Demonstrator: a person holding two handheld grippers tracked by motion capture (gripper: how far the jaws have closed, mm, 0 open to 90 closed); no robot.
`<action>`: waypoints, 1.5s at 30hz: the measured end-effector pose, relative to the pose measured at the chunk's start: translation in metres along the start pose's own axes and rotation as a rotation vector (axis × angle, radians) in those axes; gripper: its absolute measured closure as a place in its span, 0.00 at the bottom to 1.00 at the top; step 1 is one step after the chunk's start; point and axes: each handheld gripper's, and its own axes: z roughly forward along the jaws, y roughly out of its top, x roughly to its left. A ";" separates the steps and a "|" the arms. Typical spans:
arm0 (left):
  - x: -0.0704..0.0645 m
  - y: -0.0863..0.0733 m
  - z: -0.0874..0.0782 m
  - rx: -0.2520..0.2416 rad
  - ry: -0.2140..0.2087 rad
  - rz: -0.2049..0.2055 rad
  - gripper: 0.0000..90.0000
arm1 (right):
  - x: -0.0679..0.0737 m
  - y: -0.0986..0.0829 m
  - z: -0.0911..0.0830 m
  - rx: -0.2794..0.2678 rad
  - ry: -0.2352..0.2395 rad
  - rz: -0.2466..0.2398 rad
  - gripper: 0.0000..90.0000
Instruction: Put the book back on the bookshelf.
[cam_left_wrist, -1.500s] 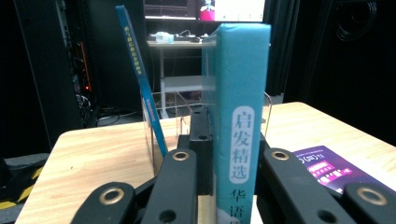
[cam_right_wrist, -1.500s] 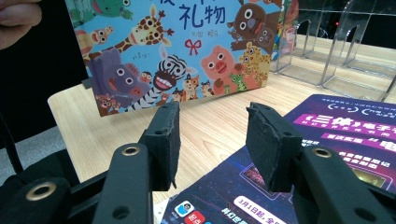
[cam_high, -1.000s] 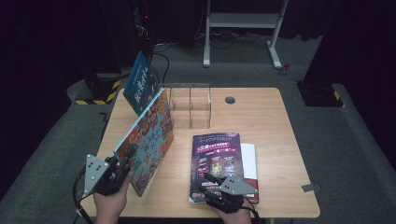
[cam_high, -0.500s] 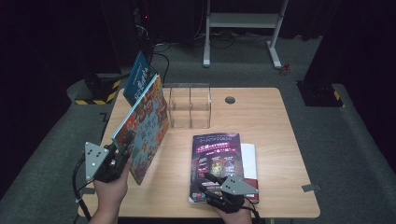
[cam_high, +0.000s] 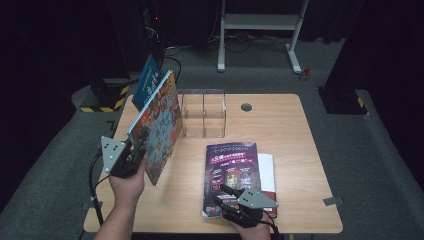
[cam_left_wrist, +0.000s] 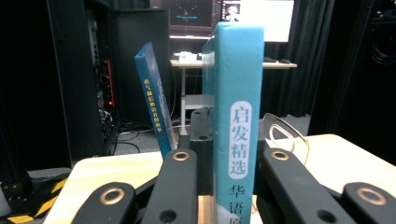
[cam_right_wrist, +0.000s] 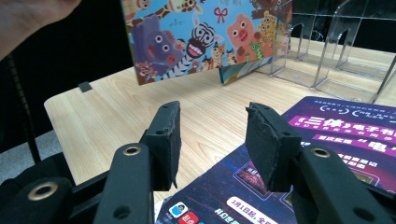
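My left gripper (cam_high: 143, 140) (cam_left_wrist: 229, 156) is shut on the spine edge of a colourful animal picture book (cam_high: 159, 122) (cam_right_wrist: 205, 32). The book stands upright in the air over the table's left side, its teal spine (cam_left_wrist: 237, 116) between the jaws. A blue book (cam_high: 146, 82) (cam_left_wrist: 153, 100) leans at the left end of a clear acrylic book holder (cam_high: 204, 114) (cam_left_wrist: 286, 135) (cam_right_wrist: 336, 42). My right gripper (cam_high: 225, 191) (cam_right_wrist: 212, 140) is open, low over the near edge of a purple magazine (cam_high: 231, 170) (cam_right_wrist: 317, 154) that lies flat.
A white book (cam_high: 267, 172) lies under the magazine, showing at its right. The wooden table (cam_high: 300, 135) has a round cable hole (cam_high: 246, 107) at the back. A white metal stand (cam_high: 260, 25) is on the floor beyond the table.
My left gripper has raised the picture book and carried it farther back toward the clear holder. The right gripper has stayed at the magazine's near edge.
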 end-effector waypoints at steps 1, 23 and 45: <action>0.000 0.000 0.003 0.002 0.001 0.002 0.90 | 0.000 0.000 0.000 -0.002 -0.001 -0.003 0.61; -0.002 -0.005 0.056 0.007 0.035 0.016 0.90 | -0.004 0.000 -0.003 -0.010 -0.012 0.003 0.61; 0.002 -0.013 0.082 -0.006 0.058 -0.016 0.90 | -0.006 -0.001 -0.004 -0.008 -0.019 0.010 0.62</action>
